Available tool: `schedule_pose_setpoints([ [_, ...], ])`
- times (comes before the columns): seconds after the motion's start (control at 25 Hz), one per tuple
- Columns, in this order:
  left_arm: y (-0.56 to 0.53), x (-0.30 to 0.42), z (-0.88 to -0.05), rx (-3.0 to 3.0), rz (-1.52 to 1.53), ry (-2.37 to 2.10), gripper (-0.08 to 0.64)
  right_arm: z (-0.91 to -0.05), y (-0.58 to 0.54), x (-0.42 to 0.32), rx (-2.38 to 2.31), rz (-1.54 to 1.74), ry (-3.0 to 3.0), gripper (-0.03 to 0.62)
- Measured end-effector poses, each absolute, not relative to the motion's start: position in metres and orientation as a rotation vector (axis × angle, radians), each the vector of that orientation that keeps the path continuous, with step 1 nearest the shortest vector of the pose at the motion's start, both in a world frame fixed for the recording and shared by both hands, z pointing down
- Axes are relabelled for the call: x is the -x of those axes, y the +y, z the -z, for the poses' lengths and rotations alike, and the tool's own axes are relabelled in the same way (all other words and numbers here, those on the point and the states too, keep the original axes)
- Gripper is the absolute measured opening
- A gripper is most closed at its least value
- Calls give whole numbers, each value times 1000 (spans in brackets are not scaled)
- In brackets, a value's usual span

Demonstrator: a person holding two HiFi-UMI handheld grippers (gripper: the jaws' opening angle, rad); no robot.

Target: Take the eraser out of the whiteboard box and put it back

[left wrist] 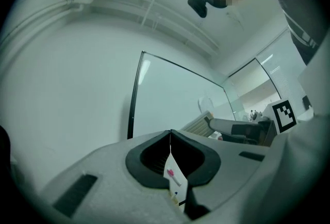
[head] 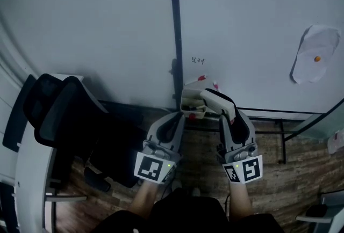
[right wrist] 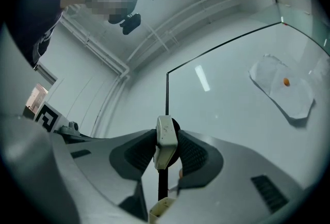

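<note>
The right gripper (right wrist: 166, 152) is pinching the eraser (head: 215, 99) edgewise above the whiteboard box (head: 192, 106), probably for reinsertion. The left gripper (left wrist: 170, 134) is waiting alongside, jaws together and empty.

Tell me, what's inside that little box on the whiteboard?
A pink-capped marker shows inside the whiteboard box. The eraser in the right gripper covers the box's right part, so the rest is unseen.

From the head we look steeply down at the whiteboard (head: 107, 28). Our gripper views sit close, tilted up it; all three share its dark seam (head: 174, 28).
</note>
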State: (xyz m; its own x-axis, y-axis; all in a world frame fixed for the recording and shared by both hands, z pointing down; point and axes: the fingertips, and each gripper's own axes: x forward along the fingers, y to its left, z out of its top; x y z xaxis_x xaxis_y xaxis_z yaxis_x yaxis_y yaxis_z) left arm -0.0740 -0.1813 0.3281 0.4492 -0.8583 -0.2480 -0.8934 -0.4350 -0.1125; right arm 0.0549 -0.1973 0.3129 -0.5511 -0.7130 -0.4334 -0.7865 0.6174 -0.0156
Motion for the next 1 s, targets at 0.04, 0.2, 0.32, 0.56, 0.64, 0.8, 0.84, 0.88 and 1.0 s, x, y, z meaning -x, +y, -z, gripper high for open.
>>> schedule_pose_setpoints([
  [0.04,-179,73,-327,2465,-231,1517,5,-311,-195,-55,1189,-258,2444,115],
  [0.2,-172,70,-322,2458,-209,1521,5,-309,-189,-57,1182,-256,2440,115],
  [0.32,-168,66,-319,2473,-200,1520,5,-308,-185,-57,1174,-256,2442,115],
  [0.56,-161,68,-318,2442,-224,1505,5,-310,-182,-58,1175,-257,2448,115],
  [0.64,-161,69,-317,2437,-233,1513,5,-311,-182,-59,1177,-255,2448,115],
  [0.8,-162,72,-318,2431,-236,1532,5,-313,-183,-60,1179,-253,2456,115],
  [0.84,-162,72,-319,2429,-233,1533,5,-314,-183,-60,1181,-254,2459,115],
  [0.88,-162,72,-319,2428,-229,1533,5,-315,-182,-60,1183,-254,2461,115],
  [1.0,-162,72,-322,2437,-233,1539,5,-318,-183,-61,1189,-250,2463,115],
])
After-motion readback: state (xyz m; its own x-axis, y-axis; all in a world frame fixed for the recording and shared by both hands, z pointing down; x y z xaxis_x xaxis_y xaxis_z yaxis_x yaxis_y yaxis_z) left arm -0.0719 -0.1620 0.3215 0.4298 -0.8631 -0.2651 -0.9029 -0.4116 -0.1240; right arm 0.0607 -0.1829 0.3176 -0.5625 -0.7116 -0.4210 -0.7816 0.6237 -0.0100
